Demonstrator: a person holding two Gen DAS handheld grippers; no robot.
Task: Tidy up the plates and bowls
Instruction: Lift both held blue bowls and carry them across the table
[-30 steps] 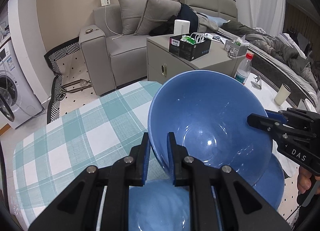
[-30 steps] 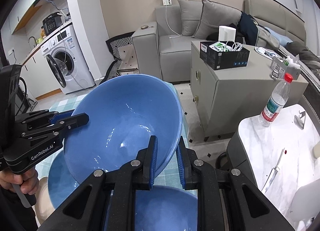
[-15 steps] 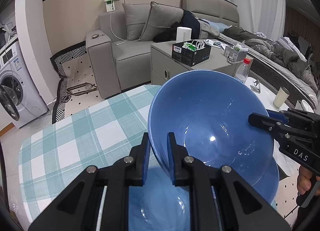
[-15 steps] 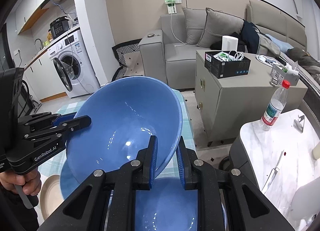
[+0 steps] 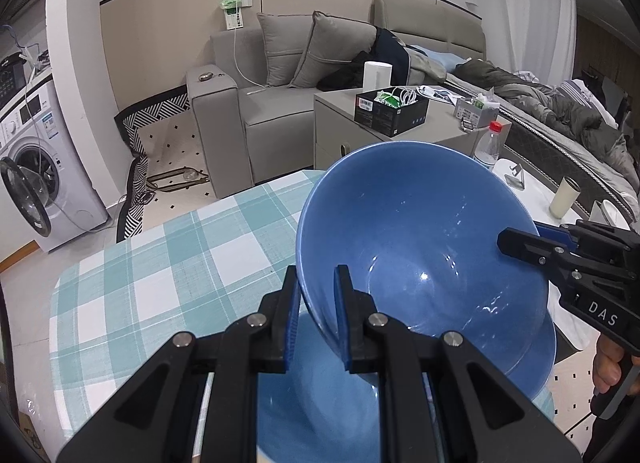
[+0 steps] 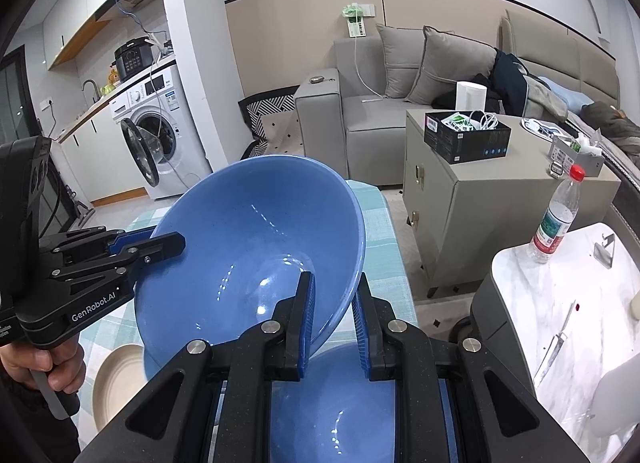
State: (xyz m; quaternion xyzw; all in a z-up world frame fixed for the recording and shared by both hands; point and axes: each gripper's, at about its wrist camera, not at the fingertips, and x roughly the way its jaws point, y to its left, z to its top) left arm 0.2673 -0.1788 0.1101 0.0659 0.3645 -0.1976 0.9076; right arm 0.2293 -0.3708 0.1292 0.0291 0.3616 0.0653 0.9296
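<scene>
The table [image 5: 168, 263] wears a teal check cloth. Above it a big blue bowl [image 5: 420, 251] hangs tilted, its rim clamped by both the left gripper [image 5: 316, 295], marked "GenRobot.AI", and the right gripper [image 6: 334, 303], marked "DAS". Only the right view shows a beige plate [image 6: 116, 379] underneath.

The blue bowl [image 5: 424, 263] has risen higher above the lower bowl [image 6: 344, 415].
</scene>
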